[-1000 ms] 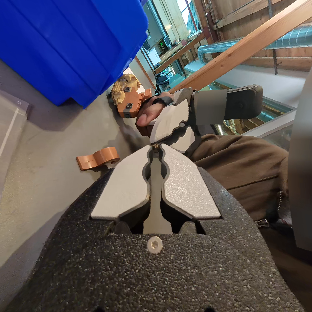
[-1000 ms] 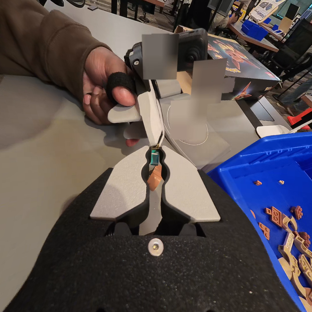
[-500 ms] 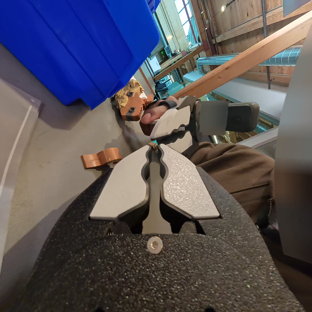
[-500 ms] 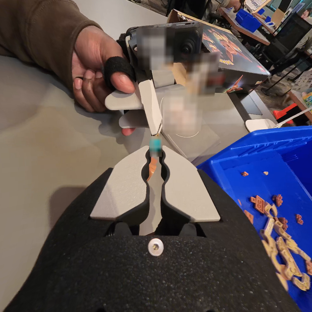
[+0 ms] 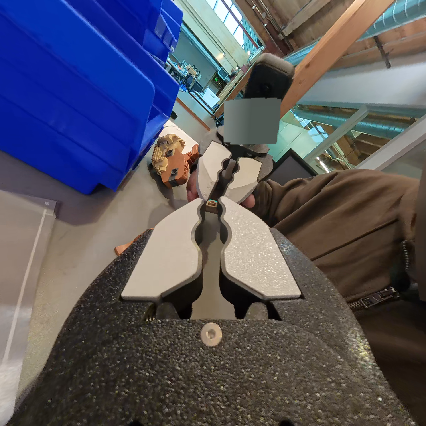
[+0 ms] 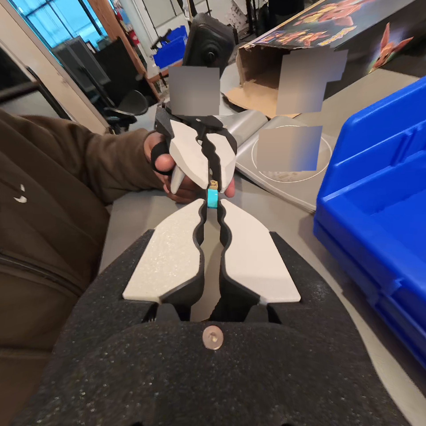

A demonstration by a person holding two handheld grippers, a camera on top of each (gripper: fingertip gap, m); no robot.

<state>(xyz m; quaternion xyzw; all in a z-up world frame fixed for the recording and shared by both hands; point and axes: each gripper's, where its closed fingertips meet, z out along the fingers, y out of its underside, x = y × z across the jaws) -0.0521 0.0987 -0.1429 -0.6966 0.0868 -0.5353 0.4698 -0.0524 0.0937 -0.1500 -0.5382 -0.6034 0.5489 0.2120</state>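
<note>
Facing tip to tip above the worktop [image 6: 138, 214], the left gripper [image 5: 211, 204] pinches a small tan brick [image 5: 211, 203] and the right gripper [image 6: 212, 202] a turquoise brick [image 6: 212, 198] — bricks touching, end to end.

A grey counter [image 6: 265, 207] carries everything. A blue bin [image 6: 373, 207] stands on it at the right, with an open booklet [image 6: 260, 147] just beside it and a torn cardboard box [image 6: 258, 69] behind that. In the left wrist view, a brown and tan brick model [image 5: 170, 159] lies close to the bin [image 5: 76, 99], and a flat orange-brown piece [image 5: 124, 247] lies nearer the camera.
</note>
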